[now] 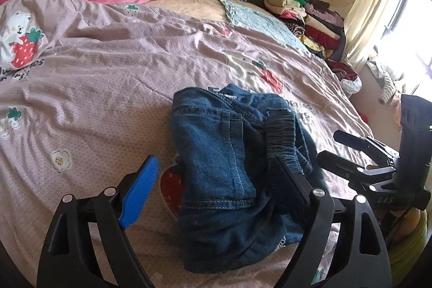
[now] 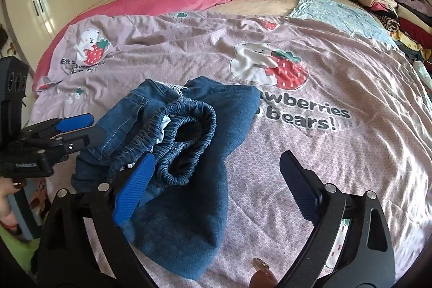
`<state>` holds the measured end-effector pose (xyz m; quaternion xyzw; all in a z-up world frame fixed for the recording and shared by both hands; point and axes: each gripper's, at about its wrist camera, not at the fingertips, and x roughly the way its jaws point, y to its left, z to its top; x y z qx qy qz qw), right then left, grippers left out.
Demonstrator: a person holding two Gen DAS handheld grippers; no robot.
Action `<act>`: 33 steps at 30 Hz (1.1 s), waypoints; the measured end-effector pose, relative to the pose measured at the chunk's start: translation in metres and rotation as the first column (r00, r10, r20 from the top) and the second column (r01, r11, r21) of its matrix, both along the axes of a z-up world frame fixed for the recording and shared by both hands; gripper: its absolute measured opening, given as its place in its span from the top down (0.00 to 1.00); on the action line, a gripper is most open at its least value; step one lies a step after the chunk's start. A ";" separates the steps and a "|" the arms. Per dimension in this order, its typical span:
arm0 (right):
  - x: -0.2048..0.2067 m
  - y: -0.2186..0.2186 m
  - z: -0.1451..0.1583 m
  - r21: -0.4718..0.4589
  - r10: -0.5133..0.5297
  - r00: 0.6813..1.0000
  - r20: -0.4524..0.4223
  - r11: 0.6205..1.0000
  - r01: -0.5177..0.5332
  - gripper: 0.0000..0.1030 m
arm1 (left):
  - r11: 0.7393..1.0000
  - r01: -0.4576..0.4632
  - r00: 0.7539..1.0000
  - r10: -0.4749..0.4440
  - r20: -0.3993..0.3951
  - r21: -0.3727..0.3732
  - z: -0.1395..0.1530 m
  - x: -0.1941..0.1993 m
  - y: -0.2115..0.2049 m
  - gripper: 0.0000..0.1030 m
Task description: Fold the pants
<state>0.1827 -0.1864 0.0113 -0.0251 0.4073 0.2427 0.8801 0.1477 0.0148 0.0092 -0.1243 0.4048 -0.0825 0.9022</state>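
Small dark-blue denim pants with an elastic waistband (image 2: 172, 142), crumpled near the front edge of the bed's pink strawberry-print quilt (image 2: 310, 158). Left gripper (image 1: 216, 166) released, straddling the heap; right gripper (image 2: 218, 161) released beside the waistband. Risk: pinching several bunched layers, or quilt too, dragging everything. Legs and hems buried, unreadable.
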 end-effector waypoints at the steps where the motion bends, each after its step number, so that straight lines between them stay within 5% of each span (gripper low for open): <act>1: -0.001 -0.001 0.001 0.005 -0.003 1.000 0.002 1.000 0.003 0.13 | 1.000 -0.002 1.000 0.002 0.003 0.001 0.002 -0.002 0.000 0.17; 8: -0.013 -0.009 0.015 0.032 -0.015 0.999 0.035 0.999 0.014 0.09 | 1.000 -0.020 1.000 0.020 0.020 0.015 0.014 -0.014 0.003 0.17; 10: -0.017 -0.011 0.019 0.040 -0.016 0.999 0.048 0.999 0.014 0.09 | 0.999 -0.026 1.000 0.025 0.015 0.020 0.016 -0.017 0.004 0.04; 33: -0.088 -0.030 0.067 0.081 -0.032 0.982 0.186 0.997 0.017 0.09 | 0.994 -0.041 0.993 0.029 0.117 0.098 0.066 -0.089 -0.008 0.04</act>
